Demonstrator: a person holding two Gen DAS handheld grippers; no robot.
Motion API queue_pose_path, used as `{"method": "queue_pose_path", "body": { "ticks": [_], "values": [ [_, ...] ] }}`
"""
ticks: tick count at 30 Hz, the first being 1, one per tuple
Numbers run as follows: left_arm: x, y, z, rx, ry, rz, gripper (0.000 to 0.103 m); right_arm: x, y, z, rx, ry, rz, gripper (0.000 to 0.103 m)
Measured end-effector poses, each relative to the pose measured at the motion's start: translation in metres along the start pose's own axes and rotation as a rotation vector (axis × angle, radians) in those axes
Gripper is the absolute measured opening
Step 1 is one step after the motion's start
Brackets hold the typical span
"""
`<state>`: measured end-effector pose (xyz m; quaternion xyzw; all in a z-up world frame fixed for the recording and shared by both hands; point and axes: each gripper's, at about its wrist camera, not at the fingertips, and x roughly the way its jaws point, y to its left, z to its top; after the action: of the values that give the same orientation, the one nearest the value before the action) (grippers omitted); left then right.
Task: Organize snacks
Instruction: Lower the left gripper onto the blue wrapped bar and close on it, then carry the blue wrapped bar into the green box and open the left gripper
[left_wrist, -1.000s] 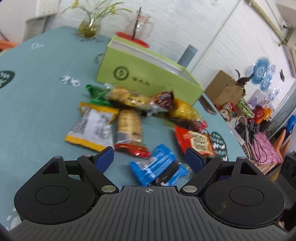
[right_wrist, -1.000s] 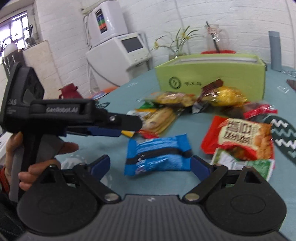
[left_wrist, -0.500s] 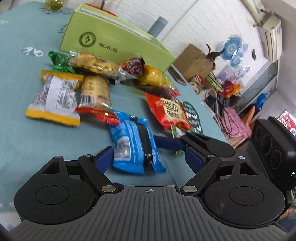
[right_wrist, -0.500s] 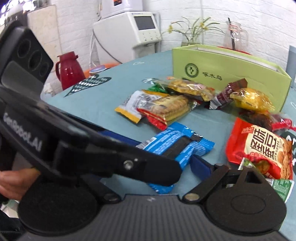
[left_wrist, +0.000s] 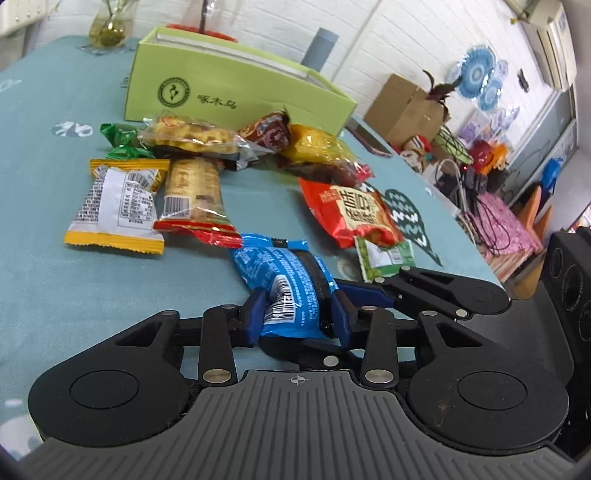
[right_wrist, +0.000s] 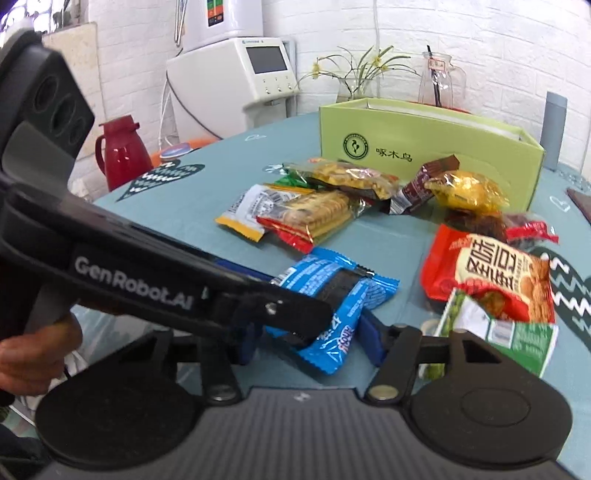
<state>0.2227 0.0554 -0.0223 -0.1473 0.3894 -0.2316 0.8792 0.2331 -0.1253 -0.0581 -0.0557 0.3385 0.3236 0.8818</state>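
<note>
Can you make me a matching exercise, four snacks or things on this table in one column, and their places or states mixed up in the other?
1. blue packet
2. green box
3. red bag
4. yellow-edged packet

a. overlaps a green-and-white packet
b. stands behind the snack pile
c. clamped in the left gripper
d. lies beside the biscuit pack

Pairs: 1-c, 2-b, 3-a, 4-d

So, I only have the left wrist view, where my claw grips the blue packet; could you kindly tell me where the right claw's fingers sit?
Observer: In the right wrist view, the right claw straddles the near end of that same blue packet; I cannot tell whether it pinches.
Operator: Thank you. What stands left of the snacks, outside my frame?
Observer: A red jug, with a white machine behind it.
</note>
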Motion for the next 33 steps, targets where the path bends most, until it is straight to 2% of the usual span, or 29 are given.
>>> {"method": "queue_pose_path", "body": {
  "ticks": [3,9,14,18,22,26,31,33],
  "values": [
    [-0.006,-0.007,0.005,-0.014,-0.014,-0.025,0.016,-0.014,-0.001,0.003,0.008,-0.025,-0.010,0.065],
    [-0.023,-0.022,0.044,0.028,-0.122,-0.038,0.016,-0.028,-0.008,0.036,-0.031,-0.142,-0.046,0.066],
    [-0.025,-0.017,0.088,0.033,-0.192,-0.017,0.016,-0.013,-0.019,0.077,-0.099,-0.207,-0.066,0.066],
    [-0.010,-0.002,0.139,0.026,-0.236,-0.004,0.017,0.013,-0.039,0.119,-0.153,-0.236,-0.093,0.066],
    [0.023,0.018,0.195,0.002,-0.243,0.014,0.017,0.054,-0.074,0.166,-0.165,-0.217,-0.111,0.066],
    [0.067,0.041,0.234,-0.014,-0.217,0.046,0.017,0.098,-0.110,0.195,-0.152,-0.163,-0.116,0.066],
    [0.117,0.068,0.251,-0.026,-0.147,0.084,0.018,0.145,-0.138,0.202,-0.134,-0.068,-0.102,0.066],
    [0.127,0.074,0.251,-0.020,-0.141,0.094,0.023,0.152,-0.145,0.203,-0.106,-0.055,-0.076,0.067]
  ]
}}
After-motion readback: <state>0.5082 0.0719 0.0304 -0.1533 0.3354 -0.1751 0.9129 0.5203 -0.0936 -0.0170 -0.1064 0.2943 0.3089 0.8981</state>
